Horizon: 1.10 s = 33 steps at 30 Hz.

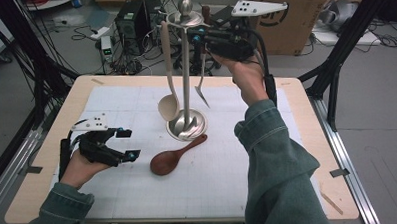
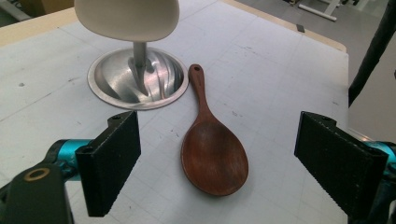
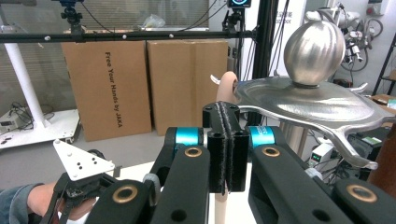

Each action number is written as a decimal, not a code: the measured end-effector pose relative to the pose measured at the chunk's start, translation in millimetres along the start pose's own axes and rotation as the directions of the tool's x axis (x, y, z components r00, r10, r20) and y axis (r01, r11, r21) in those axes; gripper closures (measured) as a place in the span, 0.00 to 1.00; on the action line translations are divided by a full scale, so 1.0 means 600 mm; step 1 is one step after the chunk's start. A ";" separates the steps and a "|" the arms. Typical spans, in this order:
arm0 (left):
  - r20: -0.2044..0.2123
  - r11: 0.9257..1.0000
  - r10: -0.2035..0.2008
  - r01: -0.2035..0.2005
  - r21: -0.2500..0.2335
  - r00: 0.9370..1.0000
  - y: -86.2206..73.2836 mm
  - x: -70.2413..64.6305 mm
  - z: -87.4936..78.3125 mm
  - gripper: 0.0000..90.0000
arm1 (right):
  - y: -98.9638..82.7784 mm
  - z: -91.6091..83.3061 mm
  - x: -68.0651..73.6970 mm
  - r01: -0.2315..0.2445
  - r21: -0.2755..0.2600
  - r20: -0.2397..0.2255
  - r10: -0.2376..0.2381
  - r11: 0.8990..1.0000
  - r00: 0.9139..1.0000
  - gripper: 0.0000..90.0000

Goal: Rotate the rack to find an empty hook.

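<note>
A metal utensil stand (image 1: 186, 82) rises from the middle of the white mat, ball on top (image 3: 314, 51). A beige spoon (image 1: 168, 100) hangs from it, bowl low (image 2: 127, 18). A thin metal utensil (image 1: 201, 89) also hangs there; its top is hidden behind my right gripper (image 1: 202, 38). That gripper is raised beside the stand's top plate (image 3: 299, 100), jaws pressed together (image 3: 226, 144); I cannot tell if anything thin is pinched. A brown wooden spoon (image 1: 174, 157) lies flat by the stand's base (image 2: 116, 79). My left gripper (image 1: 130, 143) rests open, the spoon's bowl (image 2: 215, 154) ahead between its jaws, untouched.
The white gridded mat (image 1: 139, 194) covers most of the wooden table (image 1: 52, 147). Cardboard boxes (image 3: 140, 84), a computer tower (image 1: 132, 21) and cables sit on the floor beyond the far edge. Black frame posts (image 1: 335, 82) stand at the right.
</note>
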<state>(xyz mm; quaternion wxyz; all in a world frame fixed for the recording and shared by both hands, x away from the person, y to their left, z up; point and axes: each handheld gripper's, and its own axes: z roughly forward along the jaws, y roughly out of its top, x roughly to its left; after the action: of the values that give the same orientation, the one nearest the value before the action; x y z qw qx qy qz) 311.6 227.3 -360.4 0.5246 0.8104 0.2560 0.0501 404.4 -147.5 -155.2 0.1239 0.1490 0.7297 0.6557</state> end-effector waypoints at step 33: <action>-0.004 1.000 0.006 -0.006 -0.007 1.000 0.001 0.000 -0.002 0.17 | 0.002 0.024 0.006 0.011 0.005 -0.002 -0.011 1.000 1.000 0.99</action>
<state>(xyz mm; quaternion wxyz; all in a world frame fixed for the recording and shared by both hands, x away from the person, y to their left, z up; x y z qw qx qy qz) 311.5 228.3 -359.1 0.5266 0.8093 0.2543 0.0544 406.4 -132.5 -155.6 0.1263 0.1448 0.7322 0.6534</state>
